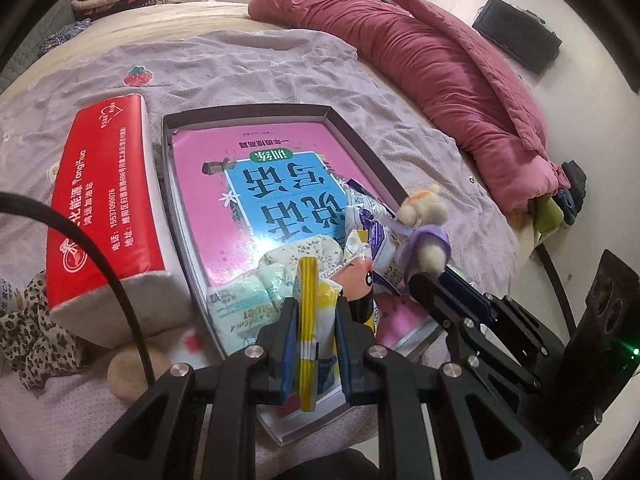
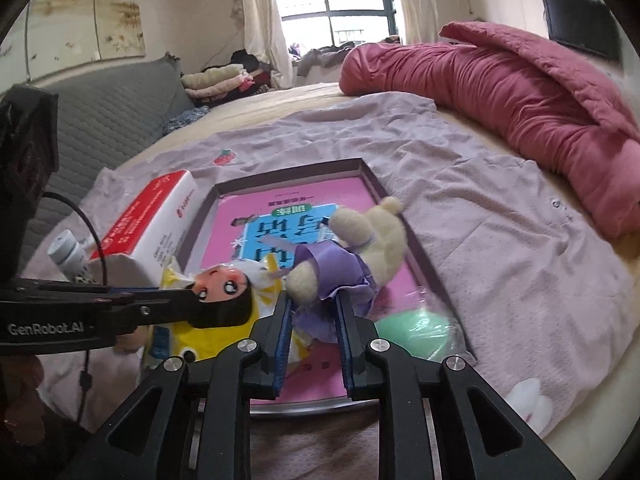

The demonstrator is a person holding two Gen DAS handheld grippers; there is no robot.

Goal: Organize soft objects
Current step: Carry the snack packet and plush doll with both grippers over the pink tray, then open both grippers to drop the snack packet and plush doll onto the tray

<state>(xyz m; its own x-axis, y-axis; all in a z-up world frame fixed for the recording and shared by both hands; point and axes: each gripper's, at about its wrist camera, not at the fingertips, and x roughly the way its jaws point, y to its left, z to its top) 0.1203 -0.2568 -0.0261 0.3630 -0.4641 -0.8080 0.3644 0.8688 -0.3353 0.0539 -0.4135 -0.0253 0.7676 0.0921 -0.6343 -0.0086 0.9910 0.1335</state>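
A shallow dark-rimmed box on the bed holds a pink book and several soft packets. My left gripper is shut on the yellow-and-white dress of a black-haired doll, low over the box's near end. In the right wrist view it comes in from the left, beside the doll's face. My right gripper hangs over the box. Between its pads is the purple dress of a cream plush rabbit, which tilts up and away. The left wrist view has the rabbit standing on the right gripper.
A red tissue-pack cushion lies left of the box, with a leopard-print toy and a beige lump nearer. A rolled pink quilt runs along the bed's right side. A green wrapped item sits in the box's near right corner.
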